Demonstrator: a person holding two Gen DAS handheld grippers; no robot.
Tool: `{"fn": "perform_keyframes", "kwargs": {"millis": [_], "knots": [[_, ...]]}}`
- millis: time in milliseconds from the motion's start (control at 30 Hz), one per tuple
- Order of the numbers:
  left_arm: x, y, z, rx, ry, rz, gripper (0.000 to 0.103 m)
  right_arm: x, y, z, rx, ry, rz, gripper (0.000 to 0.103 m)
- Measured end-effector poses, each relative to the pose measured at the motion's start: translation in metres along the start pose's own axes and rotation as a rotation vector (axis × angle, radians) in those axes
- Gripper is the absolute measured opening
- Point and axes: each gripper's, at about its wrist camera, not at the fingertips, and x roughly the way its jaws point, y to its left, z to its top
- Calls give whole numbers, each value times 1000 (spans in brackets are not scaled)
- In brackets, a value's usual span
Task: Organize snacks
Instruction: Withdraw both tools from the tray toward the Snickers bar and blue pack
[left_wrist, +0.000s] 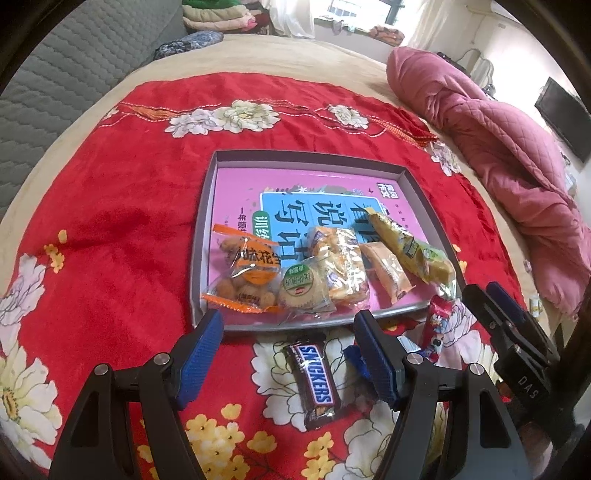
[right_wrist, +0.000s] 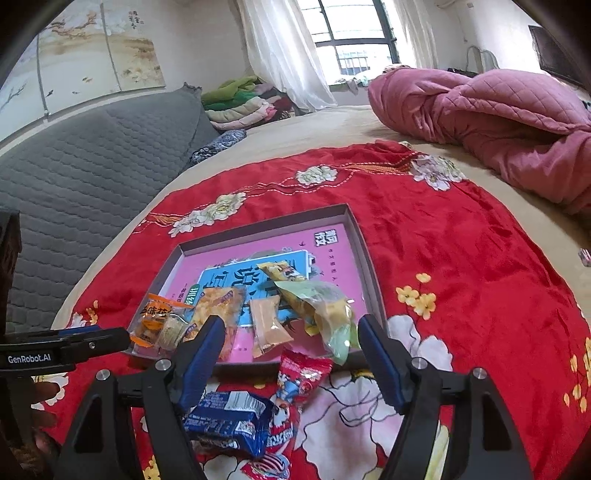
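Both the left gripper (left_wrist: 290, 332) and right gripper (right_wrist: 291, 338) have fingers wide open and empty, so the left should drop straight over the Snickers bar (left_wrist: 314, 384) lying on the bed beside the tray (left_wrist: 207, 236).

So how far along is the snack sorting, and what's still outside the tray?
Done: five packets lie in the tray, including the orange peanut pack and long yellow-green pack. In hand: nothing; left gripper and right gripper are open. Left: Snickers bar, blue packet and red packet on the blanket.
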Motion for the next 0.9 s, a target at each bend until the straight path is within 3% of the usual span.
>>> {"fn": "perform_keyframes", "kwargs": {"millis": [900], "knots": [[8, -5, -29, 15, 76, 17, 75, -8, -18, -18, 76, 95, -32, 74]]}}
